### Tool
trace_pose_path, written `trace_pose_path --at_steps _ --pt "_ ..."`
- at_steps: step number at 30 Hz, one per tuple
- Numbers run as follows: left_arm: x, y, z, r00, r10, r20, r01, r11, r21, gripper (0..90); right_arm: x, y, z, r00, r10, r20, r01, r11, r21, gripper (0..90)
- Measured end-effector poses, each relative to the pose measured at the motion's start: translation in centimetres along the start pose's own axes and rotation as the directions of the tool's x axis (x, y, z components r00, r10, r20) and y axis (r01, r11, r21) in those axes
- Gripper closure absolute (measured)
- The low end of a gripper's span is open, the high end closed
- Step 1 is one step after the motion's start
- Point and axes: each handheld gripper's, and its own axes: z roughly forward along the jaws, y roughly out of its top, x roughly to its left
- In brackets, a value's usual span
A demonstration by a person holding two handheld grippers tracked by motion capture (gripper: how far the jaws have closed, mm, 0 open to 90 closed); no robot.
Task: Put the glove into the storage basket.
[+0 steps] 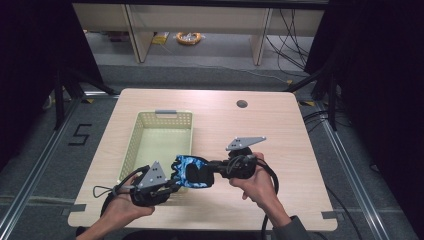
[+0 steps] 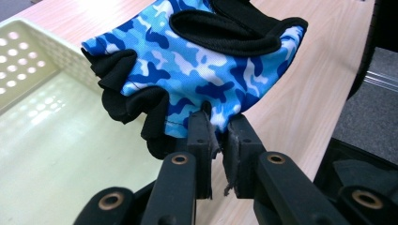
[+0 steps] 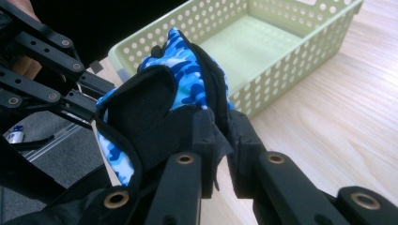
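A blue camouflage glove (image 1: 192, 172) with black palm and trim hangs in the air over the near right corner of a pale green perforated basket (image 1: 150, 131). My left gripper (image 1: 172, 181) is shut on one edge of the glove (image 2: 197, 70), its jaws pinching the blue fabric. My right gripper (image 1: 214, 167) is shut on the opposite edge, where the black cuff of the glove (image 3: 155, 108) meets the blue cloth. The left gripper (image 3: 96, 110) shows at the far side in the right gripper view. Both grippers stretch the glove between them.
The basket's floor (image 2: 56, 154) holds nothing and lies just below and left of the glove. The wooden table (image 1: 280, 140) has a round cable hole (image 1: 242, 104) at the back. A person's hands hold both grippers near the table's front edge.
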Motion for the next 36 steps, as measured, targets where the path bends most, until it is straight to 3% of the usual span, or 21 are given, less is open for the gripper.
trace_pose_path --at_steps 1,2,4,7,11,12,18,20,21,23,28,30,32,36 --pt "0.2 0.0 -0.2 1.0 0.004 -0.003 -0.004 1.0 -0.001 81.1 0.2 0.2 0.1 0.9997 0.023 -0.006 -0.023 1.0 0.01 83.5" --pt "0.3 -0.1 -0.3 0.9999 -0.006 -0.01 0.006 1.0 -0.004 81.0 0.0 0.5 0.4 0.9999 -0.011 -0.008 0.011 1.0 0.0 83.5" --pt "0.7 0.0 -0.8 0.9999 0.003 -0.012 -0.003 1.0 0.004 81.0 0.2 0.9 0.8 0.9996 0.008 -0.026 -0.008 1.0 0.004 83.5" --pt "1.1 -0.1 -1.2 0.9998 -0.005 -0.018 0.005 1.0 0.0 80.9 0.1 1.7 1.3 0.9996 -0.021 -0.021 0.021 1.0 -0.015 83.5" --pt "1.9 -0.2 -1.7 0.9991 -0.016 -0.039 0.017 0.9998 0.007 80.9 0.4 2.9 2.0 0.9995 0.002 -0.031 -0.001 1.0 0.014 83.4" --pt "2.1 -0.3 -1.7 0.999 -0.027 -0.037 0.027 0.9996 0.005 80.9 0.3 3.2 2.2 0.9995 -0.016 -0.029 0.016 1.0 0.004 83.5" --pt "3.7 -1.1 -2.0 0.9964 -0.061 -0.059 0.062 0.998 0.012 80.9 0.2 4.5 4.0 0.9988 -0.006 -0.048 0.006 1.0 0.013 83.5" --pt "4.2 -1.4 -2.1 0.9951 -0.079 -0.059 0.079 0.9968 0.009 80.8 0.2 5.0 4.9 0.9989 -0.028 -0.039 0.028 0.999 0.018 83.5" --pt "4.6 -1.6 -2.2 0.9954 -0.071 -0.063 0.073 0.9971 0.021 80.8 0.2 5.0 4.9 0.9989 -0.028 -0.039 0.028 0.999 0.018 83.5" --pt "5.1 -1.9 -2.2 0.9929 -0.097 -0.069 0.099 0.9948 0.023 80.7 0.3 5.3 5.6 0.9991 -0.017 -0.038 0.018 1.0 0.025 83.5" --pt "6.0 -2.7 -2.5 0.9928 -0.087 -0.082 0.092 0.9941 0.057 80.7 0.4 6.0 7.6 0.9992 -0.013 -0.038 0.015 0.998 0.065 83.5" --pt "6.6 -3.1 -2.6 0.9918 -0.095 -0.085 0.102 0.9918 0.077 80.7 0.3 6.3 8.4 0.9992 -0.013 -0.038 0.016 0.997 0.074 83.5" --pt "7.0 -3.6 -2.5 0.9882 -0.131 -0.078 0.138 0.9871 0.082 80.6 0.3 6.4 9.1 0.9992 -0.007 -0.039 0.011 0.996 0.087 83.5" --pt "7.9 -4.5 -2.1 0.9871 -0.14 -0.078 0.148 0.982 0.117 80.5 0.1 6.5 10.8 0.9993 -0.003 -0.038 0.007 0.994 0.112 83.5"
